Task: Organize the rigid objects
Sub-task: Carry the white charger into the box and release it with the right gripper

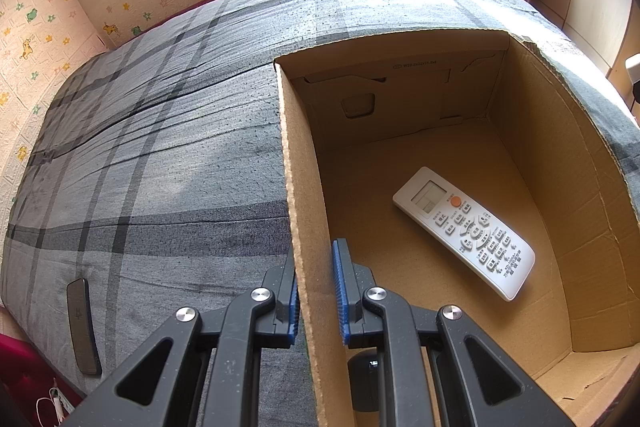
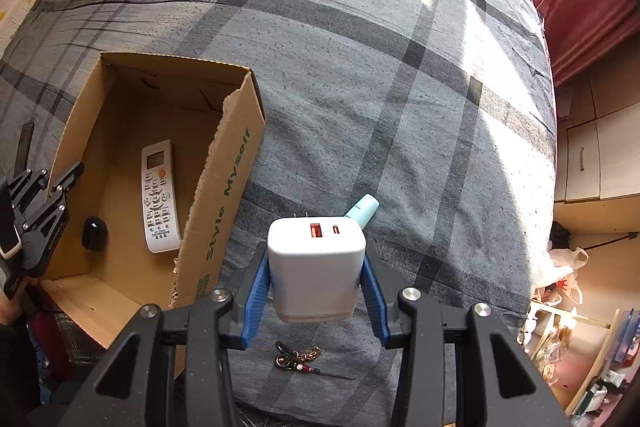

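Observation:
An open cardboard box [image 1: 304, 187] [image 2: 224, 187] sits on the plaid bed. A white remote [image 1: 464, 231] [image 2: 159, 197] lies on its floor, and a small black object [image 2: 94, 233] [image 1: 362, 379] lies near it. My left gripper [image 1: 316, 291] [image 2: 52, 183] is shut on the box's left wall, one finger inside and one outside. My right gripper [image 2: 316, 291] is shut on a white USB charger block [image 2: 316, 267] and holds it above the bed, to the right of the box.
A mint-green tube [image 2: 362, 209] lies on the bed beyond the charger. A keychain [image 2: 298, 357] lies on the bed below my right gripper. A dark phone-like slab [image 1: 82, 327] lies near the bed's left edge. Cabinets and clutter stand to the right.

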The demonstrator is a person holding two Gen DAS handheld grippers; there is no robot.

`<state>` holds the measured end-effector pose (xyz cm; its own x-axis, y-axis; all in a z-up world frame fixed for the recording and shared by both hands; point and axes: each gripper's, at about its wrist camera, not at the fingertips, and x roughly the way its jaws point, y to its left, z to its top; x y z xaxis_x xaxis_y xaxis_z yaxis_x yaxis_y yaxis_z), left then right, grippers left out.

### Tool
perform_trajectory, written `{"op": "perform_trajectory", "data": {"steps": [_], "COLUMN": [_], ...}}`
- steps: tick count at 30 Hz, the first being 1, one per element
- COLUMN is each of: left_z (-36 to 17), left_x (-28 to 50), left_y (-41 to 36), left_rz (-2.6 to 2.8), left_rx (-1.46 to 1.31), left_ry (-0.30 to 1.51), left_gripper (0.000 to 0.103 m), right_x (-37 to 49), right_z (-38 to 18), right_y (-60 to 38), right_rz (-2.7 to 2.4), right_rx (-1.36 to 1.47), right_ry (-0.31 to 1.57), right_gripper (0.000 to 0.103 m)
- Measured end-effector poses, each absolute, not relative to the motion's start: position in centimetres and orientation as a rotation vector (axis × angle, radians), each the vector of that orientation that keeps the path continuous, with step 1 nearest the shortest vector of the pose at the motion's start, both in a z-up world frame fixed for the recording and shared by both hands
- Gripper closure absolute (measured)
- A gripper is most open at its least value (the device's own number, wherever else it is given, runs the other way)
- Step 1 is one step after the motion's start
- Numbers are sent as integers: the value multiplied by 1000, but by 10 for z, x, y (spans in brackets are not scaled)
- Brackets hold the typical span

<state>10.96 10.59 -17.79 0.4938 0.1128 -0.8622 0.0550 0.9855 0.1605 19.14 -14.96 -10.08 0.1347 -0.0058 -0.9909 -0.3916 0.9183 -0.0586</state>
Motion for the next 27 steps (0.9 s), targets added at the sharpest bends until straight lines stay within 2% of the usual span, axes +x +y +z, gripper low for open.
{"op": "perform_trajectory", "data": {"steps": [13, 27], "left_z": [-177, -178], "left_x": [109, 109], "left_y": [107, 108], "left_rz": [35, 34], "left_rx": [170, 166], "left_ry": [1056, 1057], "left_gripper": [87, 87], "right_x": [194, 217], "right_z": [-84, -126], "right_y": [-70, -7], "right_rz": [448, 484], "right_rx": [-375, -405], "right_ry": [1378, 1423], "right_gripper": [57, 57]}}
